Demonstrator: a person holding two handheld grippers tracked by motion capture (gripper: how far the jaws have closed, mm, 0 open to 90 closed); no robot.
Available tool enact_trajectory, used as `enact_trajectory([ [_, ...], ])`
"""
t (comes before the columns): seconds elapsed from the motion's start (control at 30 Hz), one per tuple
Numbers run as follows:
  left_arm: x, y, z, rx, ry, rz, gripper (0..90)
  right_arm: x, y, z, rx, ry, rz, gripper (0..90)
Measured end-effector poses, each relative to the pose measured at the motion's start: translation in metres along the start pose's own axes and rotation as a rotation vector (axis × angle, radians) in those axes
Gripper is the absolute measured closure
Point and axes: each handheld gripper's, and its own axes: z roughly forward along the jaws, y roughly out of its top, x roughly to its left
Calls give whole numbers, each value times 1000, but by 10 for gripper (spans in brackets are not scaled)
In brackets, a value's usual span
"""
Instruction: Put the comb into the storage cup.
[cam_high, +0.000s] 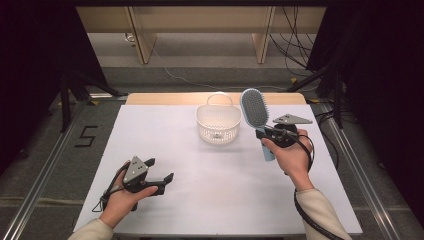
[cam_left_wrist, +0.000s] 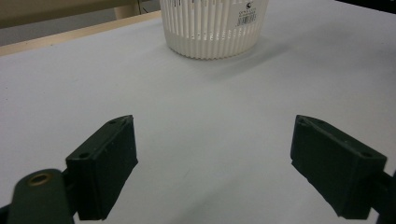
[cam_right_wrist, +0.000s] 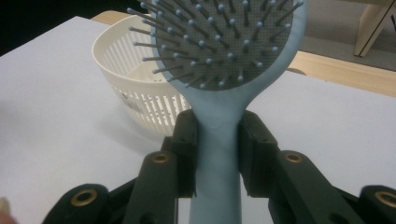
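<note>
Your right gripper (cam_high: 264, 134), right of centre in the high view, was clamped on the handle of the brush (cam_high: 254, 109); the head stood up beside the basket (cam_high: 216, 125), just right of it, above the table. In the right gripper view the top of the brush (cam_right_wrist: 224, 42) head was cut off by the upper edge and the handle end ran out at the bottom. The basket (cam_right_wrist: 135, 79) sat behind it at left, partly hidden.

Your left gripper (cam_high: 159, 172), lower left in the high view, had its jaws wide apart with nothing between them. Its own view cut off the basket (cam_left_wrist: 212, 28) at the top edge; the label on its wall was too small to read.

The table (cam_high: 200, 190) carried a white sheet, with a wooden edge at the far side. Beyond it you had grey floor, cables and wooden furniture legs; both sides of the room were dark. A floor mark like a "5" showed at left in the high view.
</note>
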Motion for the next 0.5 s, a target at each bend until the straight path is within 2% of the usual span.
enact_trajectory([
  [0.5,0,0,0,1,-1,2,140,2,5,3,-14,4,4,711],
])
